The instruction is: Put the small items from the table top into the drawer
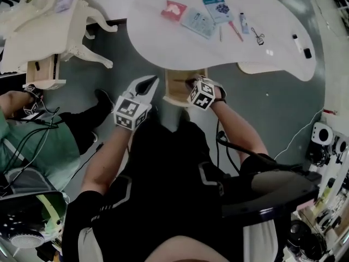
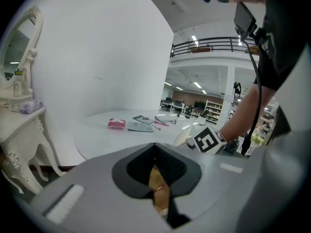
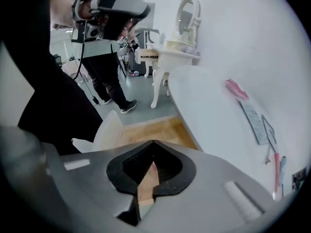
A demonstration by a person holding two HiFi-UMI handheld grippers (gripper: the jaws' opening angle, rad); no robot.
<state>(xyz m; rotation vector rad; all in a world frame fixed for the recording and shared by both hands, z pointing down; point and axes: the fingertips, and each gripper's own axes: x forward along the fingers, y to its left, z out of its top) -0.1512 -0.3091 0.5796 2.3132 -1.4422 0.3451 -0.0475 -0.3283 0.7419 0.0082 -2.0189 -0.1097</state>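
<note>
**Both grippers closed at the open drawer, items on the table top**

Plainly, the white rounded table (image 1: 163,45) carries the task's pieces along its far side: a red flat packet (image 1: 173,10), a pale blue-grey sachet (image 1: 198,22), a blue-and-white card packet (image 1: 217,9), a thin pink stick (image 1: 235,30), a small white tube (image 1: 243,22) and a small dark metal tool with loop handles (image 1: 257,36). Two small black objects (image 1: 307,53) sit further right, near the table's edge; what they are cannot be made out. The light wooden drawer (image 1: 174,89) stands pulled out under the table's near edge, towards the person.

The right gripper (image 3: 153,142) is over the drawer's right side and points steeply down. Its jaws are closed tip to tip, and only the drawer's wood shows through the gap behind the tips. The left gripper (image 2: 154,144) is just beside the drawer's left side, angled towards the table. Its jaws also meet at the tips, with pale wood showing behind them.

Further out, a cream carved dressing table (image 1: 38,42) stands left of the white table on the grey floor (image 1: 272,97). A person in a green top (image 1: 27,146) is at the left edge of the head view.
</note>
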